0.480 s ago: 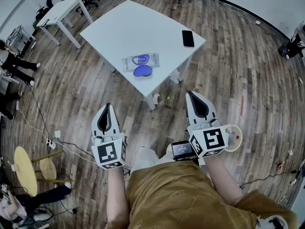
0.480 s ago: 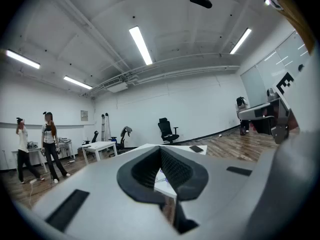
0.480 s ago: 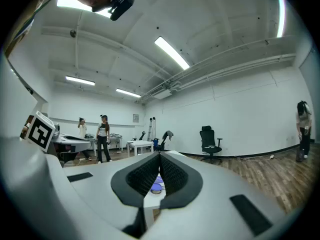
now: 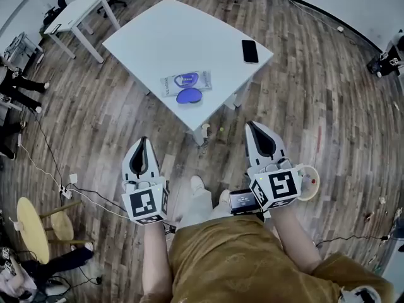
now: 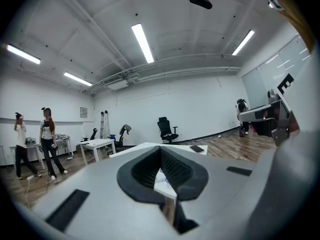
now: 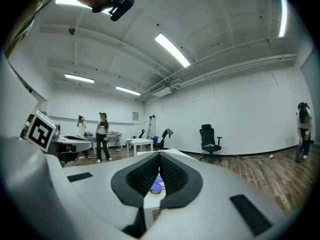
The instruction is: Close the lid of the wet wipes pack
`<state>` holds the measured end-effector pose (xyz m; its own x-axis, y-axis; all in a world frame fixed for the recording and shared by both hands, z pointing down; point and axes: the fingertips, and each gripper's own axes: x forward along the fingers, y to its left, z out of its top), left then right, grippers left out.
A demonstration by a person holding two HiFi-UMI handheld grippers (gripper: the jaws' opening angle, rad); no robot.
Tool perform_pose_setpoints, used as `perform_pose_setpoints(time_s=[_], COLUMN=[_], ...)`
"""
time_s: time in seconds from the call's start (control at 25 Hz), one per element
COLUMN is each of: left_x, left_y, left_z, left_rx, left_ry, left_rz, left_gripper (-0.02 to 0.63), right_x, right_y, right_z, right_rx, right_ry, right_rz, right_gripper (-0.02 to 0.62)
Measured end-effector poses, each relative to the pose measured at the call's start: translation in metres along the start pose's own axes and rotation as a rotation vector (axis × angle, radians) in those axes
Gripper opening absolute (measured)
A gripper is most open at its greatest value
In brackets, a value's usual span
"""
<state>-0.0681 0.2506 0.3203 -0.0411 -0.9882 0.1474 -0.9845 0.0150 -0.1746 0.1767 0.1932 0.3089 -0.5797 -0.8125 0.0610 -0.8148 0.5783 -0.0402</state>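
The wipes pack (image 4: 185, 81) lies near the front edge of the white counter (image 4: 164, 36). Its blue lid (image 4: 189, 95) is flipped open toward the person, seemingly ready to be pressed down. The left tool (image 4: 142, 142) and right tool (image 4: 252, 127) are well short of it, held low and pointing forward, each clenched on nothing.

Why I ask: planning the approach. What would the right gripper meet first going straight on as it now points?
Probably the white table, near corner, by the wet wipes pack and its open blue lid; nothing shows before it. Height is unclear: the right gripper might pass above.
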Motion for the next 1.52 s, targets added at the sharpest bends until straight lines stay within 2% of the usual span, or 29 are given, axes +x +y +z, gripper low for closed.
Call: perform_pose_setpoints(time_s=[0.32,0.64,0.96,1.52], left_x=[0.032,0.067,0.089,0.121], left_y=[0.028,0.056,0.078,0.083], left_z=[-0.012,-0.021,-0.029,-0.025], left_rx=[-0.040,-0.049,-0.064,-0.067], left_ry=[0.014,0.015,0.020,0.016], left_rz=[-0.037,-0.085,-0.109,-0.129], left_gripper=[0.003,0.004,0.005,0.003], right_x=[0.039,0.084,0.102,0.128], right_y=[0.002,0.027,0.031,0.022], right_z=[0.002,-0.001,-0.001,-0.002], right_rx=[-0.011,-0.030,-0.048,-0.044], right_ry=[0.014,0.019,0.038,0.045], right_rz=[-0.053,-0.059,-0.105,-0.116], right_gripper=[0.008,0.008,0.008,0.008])
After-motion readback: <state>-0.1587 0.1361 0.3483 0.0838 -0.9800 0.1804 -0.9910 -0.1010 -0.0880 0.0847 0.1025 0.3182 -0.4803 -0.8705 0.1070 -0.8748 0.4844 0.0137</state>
